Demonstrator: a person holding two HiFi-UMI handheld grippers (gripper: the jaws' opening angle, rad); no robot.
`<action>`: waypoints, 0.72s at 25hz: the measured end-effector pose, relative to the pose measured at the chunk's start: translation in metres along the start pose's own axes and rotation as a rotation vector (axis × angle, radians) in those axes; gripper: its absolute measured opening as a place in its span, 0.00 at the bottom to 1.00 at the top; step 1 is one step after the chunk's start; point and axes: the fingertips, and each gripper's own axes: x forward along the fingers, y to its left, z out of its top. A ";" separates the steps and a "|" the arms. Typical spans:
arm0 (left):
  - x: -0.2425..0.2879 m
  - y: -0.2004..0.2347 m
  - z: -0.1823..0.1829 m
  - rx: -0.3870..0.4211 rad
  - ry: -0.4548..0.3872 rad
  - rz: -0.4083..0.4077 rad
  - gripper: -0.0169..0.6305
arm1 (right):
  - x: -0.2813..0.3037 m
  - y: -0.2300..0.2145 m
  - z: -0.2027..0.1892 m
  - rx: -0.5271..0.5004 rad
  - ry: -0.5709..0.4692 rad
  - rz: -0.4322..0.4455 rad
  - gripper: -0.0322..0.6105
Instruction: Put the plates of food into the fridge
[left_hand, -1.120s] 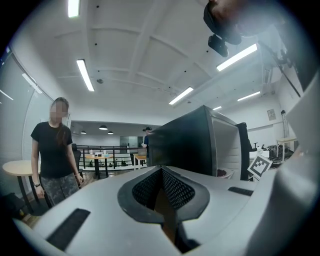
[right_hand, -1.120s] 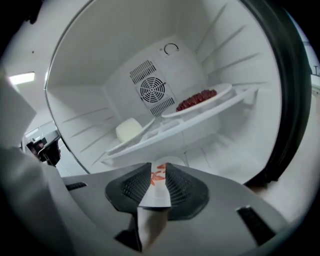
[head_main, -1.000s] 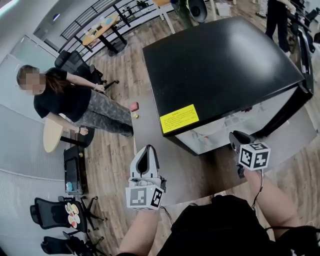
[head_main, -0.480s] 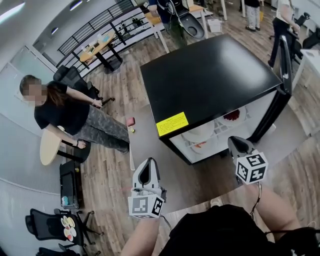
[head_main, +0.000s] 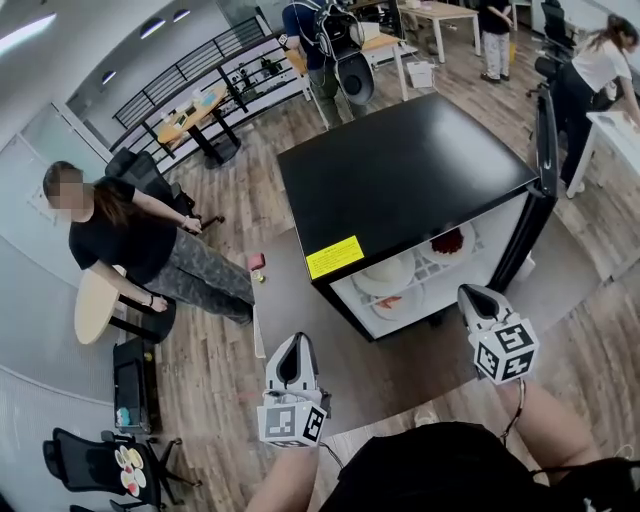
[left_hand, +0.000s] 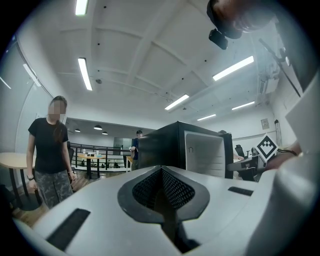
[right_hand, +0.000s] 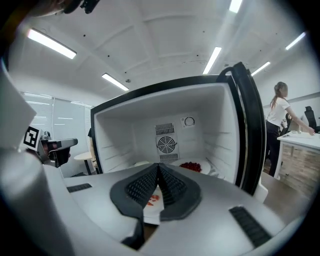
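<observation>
The plates (head_main: 447, 243) lie on the shelf inside the open fridge (head_main: 400, 170), so the loading step looks finished. Your right gripper (head_main: 473, 297), at the fridge's 5 o'clock, has jaws that have just closed with nothing between them. Your left gripper (head_main: 291, 350), at 7 o'clock, is clenched and empty too. What's left, I judge, is the door (head_main: 546, 150), standing open at 3 o'clock: reach its free edge and swing it shut, keeping clear of the front plate (head_main: 398, 300).
</observation>
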 end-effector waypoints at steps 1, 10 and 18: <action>0.000 0.000 -0.001 -0.004 -0.005 0.000 0.03 | -0.002 0.000 0.002 -0.008 -0.003 0.004 0.06; 0.003 -0.006 -0.003 -0.018 -0.019 -0.007 0.03 | -0.012 -0.005 0.003 -0.038 -0.007 -0.007 0.06; 0.006 -0.007 -0.002 -0.015 -0.011 -0.001 0.03 | -0.007 -0.009 0.005 -0.084 -0.018 -0.013 0.06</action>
